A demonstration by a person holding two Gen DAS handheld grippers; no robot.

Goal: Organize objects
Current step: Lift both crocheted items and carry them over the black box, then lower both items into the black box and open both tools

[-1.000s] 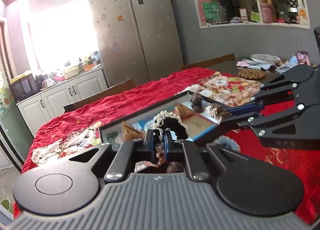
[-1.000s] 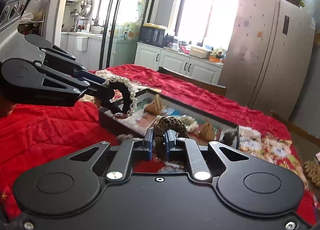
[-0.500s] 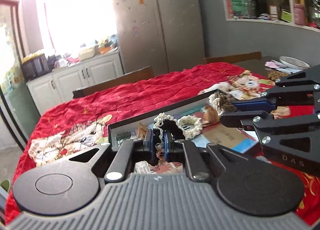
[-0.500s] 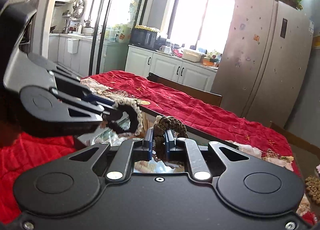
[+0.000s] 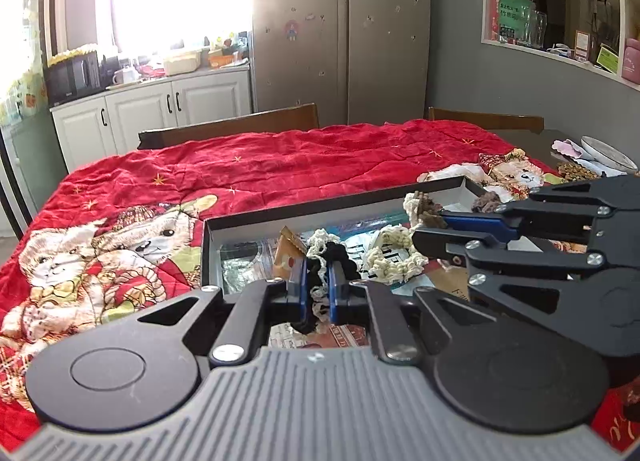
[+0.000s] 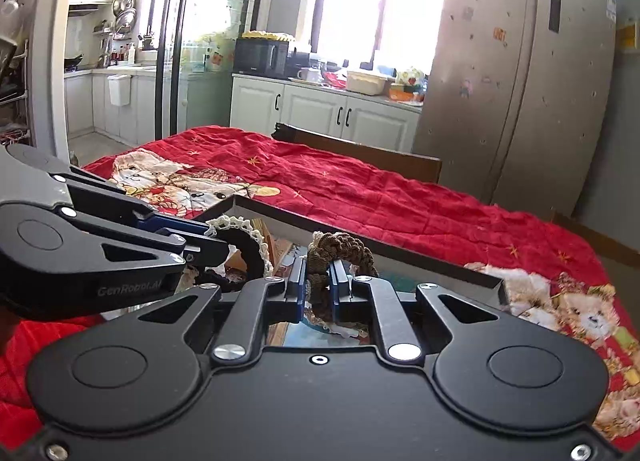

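Observation:
My left gripper (image 5: 318,289) is shut on a black scrunchie with cream lace trim (image 5: 340,257) and holds it over the near left part of a shallow black box (image 5: 320,208). Beside it, my right gripper (image 6: 318,285) is shut on a brown braided scrunchie (image 6: 340,247) above the same box (image 6: 360,239). Each gripper shows in the other's view: the right gripper (image 5: 430,227) with the brown scrunchie (image 5: 426,205), the left gripper (image 6: 216,241) with the black scrunchie (image 6: 250,251). Inside the box lie a cream scrunchie (image 5: 394,257) and a snack packet (image 5: 288,257).
The box rests on a red quilt with bear prints (image 5: 280,165) that covers the table. Another dark scrunchie (image 5: 486,203) lies at the box's far right end. Wooden chair backs (image 5: 228,127) line the far side. A plate (image 5: 608,155) sits at the right edge.
Both grippers have travelled sideways and slightly down over the box, each still clamped on its scrunchie. They now hang closer together, with the box's left end under the left gripper.

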